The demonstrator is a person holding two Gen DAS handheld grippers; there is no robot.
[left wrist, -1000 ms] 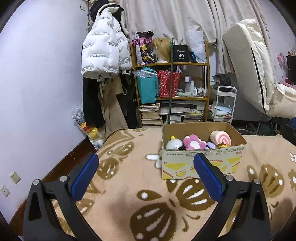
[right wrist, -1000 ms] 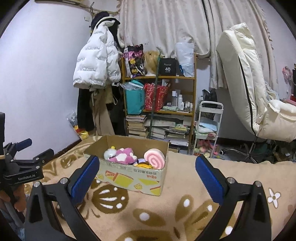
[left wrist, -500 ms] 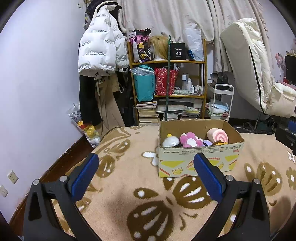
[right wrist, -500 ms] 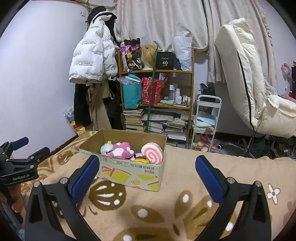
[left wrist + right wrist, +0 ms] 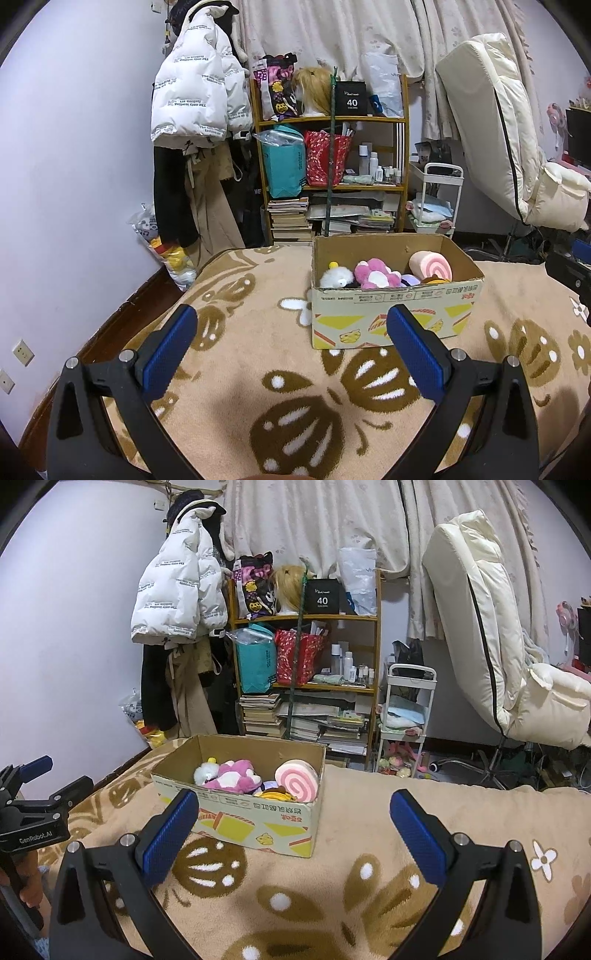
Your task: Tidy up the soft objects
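Note:
A cardboard box [image 5: 395,317] stands on the beige patterned blanket [image 5: 258,354]; it also shows in the right wrist view [image 5: 258,823]. Inside lie a pink plush [image 5: 375,273], a white plush [image 5: 334,277] and a pink swirl roll cushion [image 5: 430,264], seen again in the right wrist view [image 5: 297,781]. My left gripper [image 5: 291,339] is open and empty, held back from the box. My right gripper [image 5: 291,823] is open and empty, also short of the box. The left gripper shows at the left edge of the right wrist view [image 5: 33,812].
A wooden shelf [image 5: 332,177] with bags and books stands behind the box. A white jacket [image 5: 195,96] hangs at the left. A white trolley [image 5: 406,716] and a cream chair [image 5: 498,646] stand at the right. The blanket's edge drops to the floor at the left.
Both grippers have drawn back and risen a little, so the box sits lower and farther off in both views. Both stay open and empty.

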